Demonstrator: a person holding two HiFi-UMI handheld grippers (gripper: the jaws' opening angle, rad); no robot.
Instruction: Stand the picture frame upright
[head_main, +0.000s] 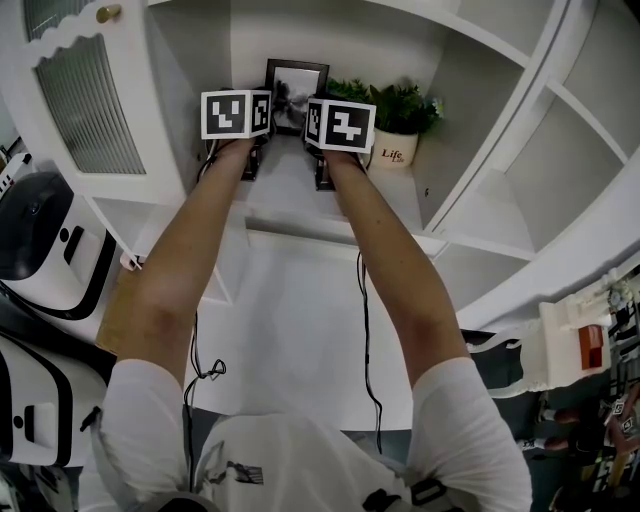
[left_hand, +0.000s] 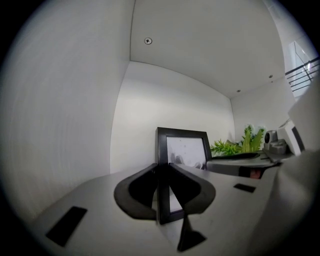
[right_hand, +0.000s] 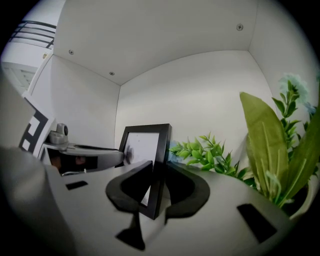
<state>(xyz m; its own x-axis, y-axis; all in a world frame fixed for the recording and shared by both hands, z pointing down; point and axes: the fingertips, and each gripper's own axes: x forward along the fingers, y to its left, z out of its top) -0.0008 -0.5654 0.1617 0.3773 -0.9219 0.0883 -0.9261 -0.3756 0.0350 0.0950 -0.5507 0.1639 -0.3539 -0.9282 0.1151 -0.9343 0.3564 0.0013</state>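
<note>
A black picture frame (head_main: 295, 88) stands upright at the back of a white shelf niche (head_main: 290, 205). My left gripper (head_main: 253, 155) is shut on the frame's left edge, and my right gripper (head_main: 322, 168) is shut on its right edge. In the left gripper view the dark jaws of my left gripper (left_hand: 162, 176) pinch the black border of the frame (left_hand: 186, 150), whose pale picture faces outward. In the right gripper view my right gripper (right_hand: 156, 182) clamps the other side of the frame (right_hand: 145, 145). The frame's lower edge is hidden behind the jaws.
A green plant (head_main: 395, 103) in a white pot (head_main: 395, 152) stands just right of the frame; its leaves (right_hand: 272, 145) crowd the right gripper. A cabinet door (head_main: 85, 100) with ribbed glass hangs open at the left. White appliances (head_main: 40, 240) sit lower left.
</note>
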